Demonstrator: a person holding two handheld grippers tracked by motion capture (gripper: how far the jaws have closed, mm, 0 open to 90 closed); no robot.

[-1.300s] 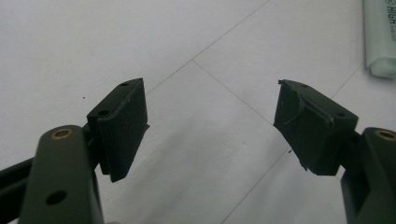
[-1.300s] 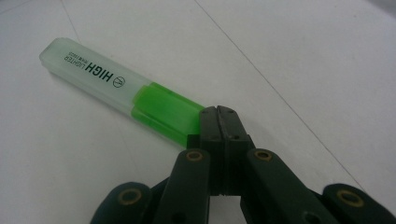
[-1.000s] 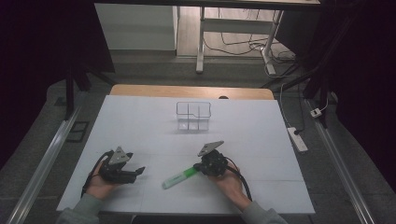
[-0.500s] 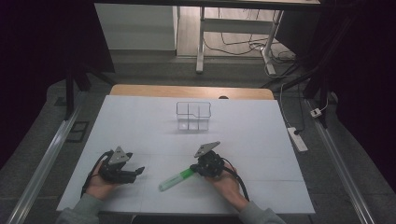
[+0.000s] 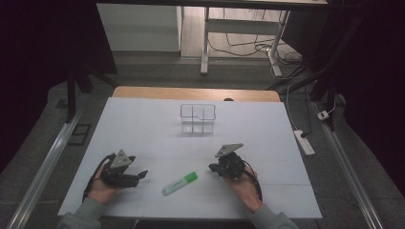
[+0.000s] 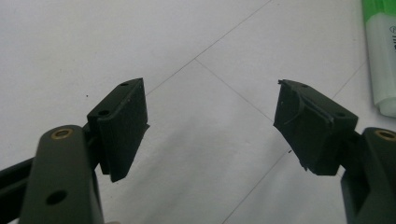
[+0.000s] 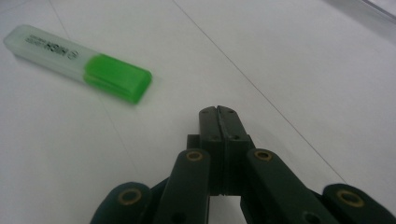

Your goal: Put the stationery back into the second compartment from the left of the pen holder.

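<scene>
Now, line by line:
Table: a white sheet (image 5: 157, 129) covers the tabletop, with a strip of wood showing at the far edge; thin seam lines cross the white surface.
Highlighter: a green highlighter (image 5: 180, 183) lies flat on the sheet near the person's edge, between the two grippers and touching neither. In the right gripper view (image 7: 77, 61) its bright green section points toward the jaws and its pale, printed section points away. In the left gripper view (image 6: 380, 51) it runs along the right edge of the frame, well clear of the jaws.
Left gripper: the left gripper (image 5: 138, 175) rests low on the sheet at the person's left, held in the left hand (image 5: 102, 187). Its jaws are spread wide, with bare sheet between them (image 6: 210, 121).
Right gripper: the right gripper (image 5: 213, 167) sits just to the right of the highlighter, held in the right hand (image 5: 243, 188). Its jaws are pressed together with nothing between them (image 7: 218, 112).
Wire rack: a small wire rack (image 5: 197, 118) with several compartments stands farther back, near the middle of the sheet, well apart from both grippers.
Forearms: grey sleeves (image 5: 79, 217) enter from the bottom edge of the high view.
</scene>
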